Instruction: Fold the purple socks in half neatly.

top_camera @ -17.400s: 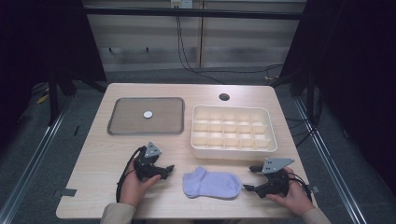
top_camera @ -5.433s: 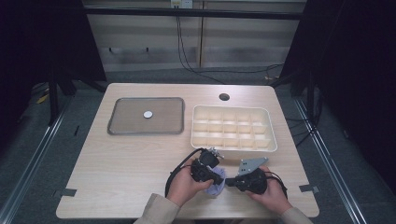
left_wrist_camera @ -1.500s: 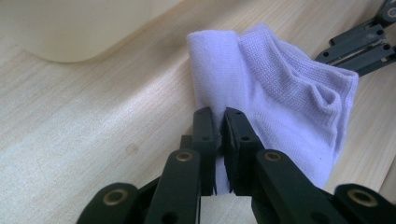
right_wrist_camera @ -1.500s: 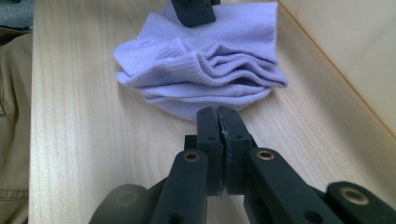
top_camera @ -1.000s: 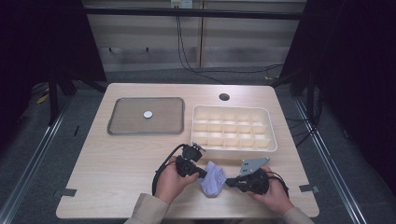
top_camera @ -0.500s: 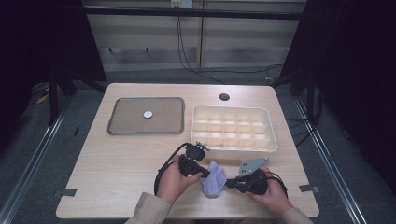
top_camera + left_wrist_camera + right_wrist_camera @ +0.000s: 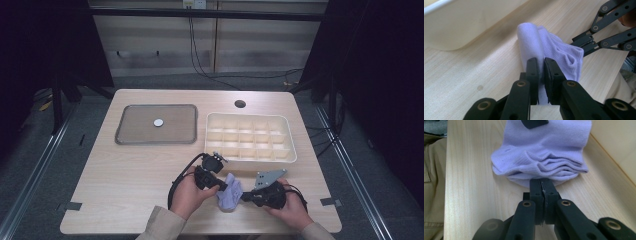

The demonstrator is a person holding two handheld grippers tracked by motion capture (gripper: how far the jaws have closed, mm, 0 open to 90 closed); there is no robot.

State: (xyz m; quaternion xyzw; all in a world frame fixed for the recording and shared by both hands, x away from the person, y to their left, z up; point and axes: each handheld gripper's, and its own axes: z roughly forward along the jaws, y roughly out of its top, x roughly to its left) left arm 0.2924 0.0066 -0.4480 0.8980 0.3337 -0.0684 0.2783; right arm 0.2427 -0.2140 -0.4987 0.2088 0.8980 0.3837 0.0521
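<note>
The lilac sock (image 7: 229, 196) lies bunched on the table (image 7: 125, 175) just before the divided tray (image 7: 248, 138), both the left gripper (image 7: 541, 72) and right gripper (image 7: 542, 187) clamped on it, so the folding seems midway and next needs a careful turn-over.

We cannot tell what the small white thing (image 7: 158, 122) on the tray (image 7: 131, 134) is; it is too small. In the high view our hands hide most of the sock (image 7: 229, 197). In the right gripper view the sock's top is cut off by the picture's edge, and its lower edge sits hidden behind the black jaws.
</note>
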